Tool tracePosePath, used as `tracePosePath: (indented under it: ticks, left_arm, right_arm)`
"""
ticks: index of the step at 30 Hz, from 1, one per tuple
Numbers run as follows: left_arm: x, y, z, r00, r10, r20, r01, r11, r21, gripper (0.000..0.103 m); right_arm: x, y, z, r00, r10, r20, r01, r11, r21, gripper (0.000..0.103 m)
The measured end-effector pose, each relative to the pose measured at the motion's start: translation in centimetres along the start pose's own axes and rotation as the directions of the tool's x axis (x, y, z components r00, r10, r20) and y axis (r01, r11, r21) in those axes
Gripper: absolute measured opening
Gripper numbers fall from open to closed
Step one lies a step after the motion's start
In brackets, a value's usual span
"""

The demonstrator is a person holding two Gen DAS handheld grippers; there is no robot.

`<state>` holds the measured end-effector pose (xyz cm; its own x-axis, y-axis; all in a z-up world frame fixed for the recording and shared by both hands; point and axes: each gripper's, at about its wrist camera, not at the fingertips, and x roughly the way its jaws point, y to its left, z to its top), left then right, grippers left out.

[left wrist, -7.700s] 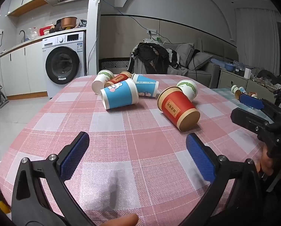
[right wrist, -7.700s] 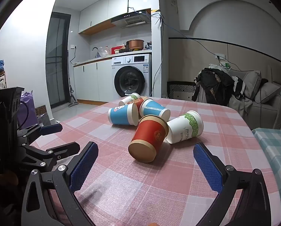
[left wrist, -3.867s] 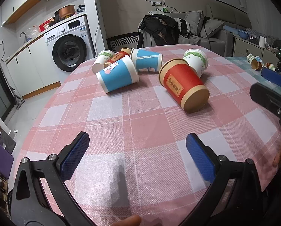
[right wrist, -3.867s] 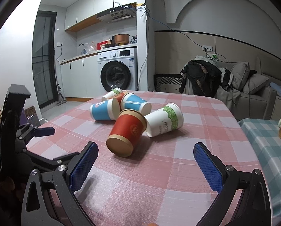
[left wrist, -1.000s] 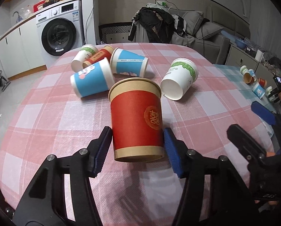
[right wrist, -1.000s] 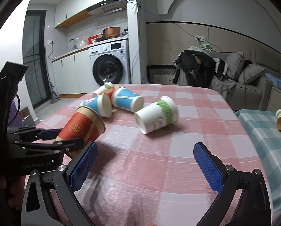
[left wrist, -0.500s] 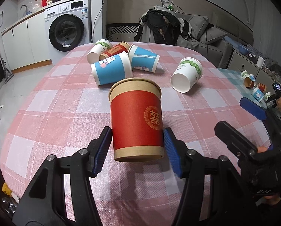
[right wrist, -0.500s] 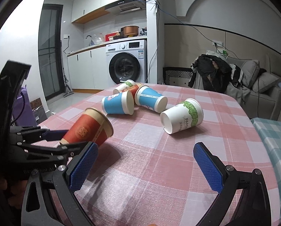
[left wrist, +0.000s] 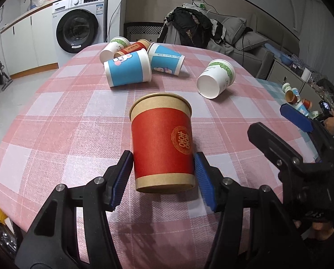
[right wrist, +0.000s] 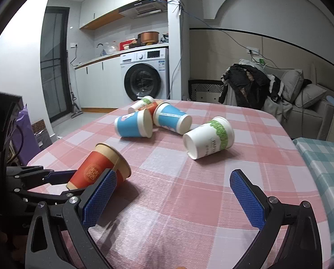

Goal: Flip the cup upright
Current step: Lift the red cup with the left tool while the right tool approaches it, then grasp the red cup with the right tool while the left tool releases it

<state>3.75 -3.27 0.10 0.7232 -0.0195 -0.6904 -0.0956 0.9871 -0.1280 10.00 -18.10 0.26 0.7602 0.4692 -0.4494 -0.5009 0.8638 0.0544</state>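
Observation:
My left gripper (left wrist: 163, 179) is shut on a red paper cup (left wrist: 162, 143) with kraft bands, gripping near its base. In the right wrist view the red cup (right wrist: 97, 168) is tilted, mouth pointing up and away, above the pink checked tablecloth (right wrist: 189, 201), with the left gripper (right wrist: 61, 180) around it. My right gripper (right wrist: 173, 197) is open and empty to the right of the cup; it also shows in the left wrist view (left wrist: 285, 130).
Several cups lie on their sides further back: a white and green one (left wrist: 216, 80), two blue ones (left wrist: 129, 70) (left wrist: 165, 58), and a red and a white one (left wrist: 113, 48) behind. A second table (right wrist: 319, 157) with small cups stands at the right.
The left gripper has tilted further up with the red cup still in it, moving a little back from the other cups. The right gripper stays open.

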Motion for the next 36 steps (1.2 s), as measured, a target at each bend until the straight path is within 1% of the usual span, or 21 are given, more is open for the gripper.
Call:
tracePosePath:
  ticks: [7,11,13,16,17,18,19,22,24,25,26,29,31,36]
  left_arm:
    - [0.2,-0.6,-0.1,0.999,-0.032,-0.006,0.032,0.999,0.007,0.054]
    - [-0.2,-0.5,-0.1,0.999,-0.045,0.013,0.045,0.999,0.01,0.054]
    - [-0.5,-0.3,0.1,0.998,-0.06,0.019,0.059,0.998,0.007,0.057]
    - [-0.9,0.2,0.2,0.998,-0.045,0.039,0.045,0.999,0.004,0.07]
    - [-1.0,0.3,0.2,0.998,-0.035,0.042,0.035,0.999,0.001,0.077]
    - [-1.1,0.7,0.3,0.998,-0.033,0.048,0.034,0.999,-0.006,0.081]
    - [-1.2,1.1,0.4,0.998,-0.041,0.055,0.042,0.999,-0.012,0.082]
    - [-1.6,2.0,0.4,0.997,-0.019,0.075,0.019,1.0,-0.007,0.083]
    - [-1.9,2.8,0.5,0.996,-0.001,0.089,0.001,1.0,0.0,0.091]
    - [-2.1,3.3,0.6,0.995,-0.001,0.099,0.001,1.0,0.001,0.093]
    - [-2.4,3.7,0.6,0.994,0.005,0.108,-0.005,1.0,0.0,0.101]
    - [-3.0,5.2,0.6,0.99,0.035,0.137,-0.034,0.999,-0.007,0.102]
    - [-3.2,5.9,0.5,0.989,0.038,0.145,-0.037,0.999,-0.009,0.102]
    - [-2.5,7.1,0.2,0.989,0.056,0.139,-0.055,0.998,-0.014,0.102]
  right_arm:
    - [-0.1,-0.6,0.1,1.0,-0.003,-0.001,0.003,1.0,0.017,0.103]
    - [0.0,-0.7,0.1,1.0,-0.007,0.001,0.007,1.0,0.017,0.103]
    - [-0.1,-0.8,0.1,1.0,0.001,0.001,-0.001,1.0,0.025,0.103]
    - [0.1,-0.8,0.2,1.0,0.001,-0.013,-0.001,0.999,0.032,0.103]
    - [0.2,-0.8,0.2,1.0,0.0,-0.023,0.001,0.999,0.033,0.103]
    - [0.4,-0.7,0.3,0.999,0.001,-0.035,0.0,0.999,0.033,0.103]
    - [0.4,-0.6,0.3,0.999,0.003,-0.04,-0.002,0.999,0.034,0.103]
    - [0.6,0.0,0.5,0.997,0.015,-0.072,-0.013,1.0,0.029,0.103]
    - [0.9,0.4,0.6,0.994,0.036,-0.102,-0.033,0.999,0.035,0.103]
    - [1.2,0.7,0.7,0.991,0.052,-0.121,-0.047,0.998,0.046,0.103]
    - [1.4,0.9,0.8,0.989,0.062,-0.135,-0.055,0.997,0.055,0.103]
    - [2.5,1.5,1.1,0.979,0.076,-0.188,-0.062,0.995,0.076,0.103]
    - [3.4,2.0,1.3,0.969,0.095,-0.229,-0.074,0.992,0.099,0.103]
    - [4.7,2.8,2.0,0.95,0.129,-0.284,-0.092,0.986,0.142,0.103]
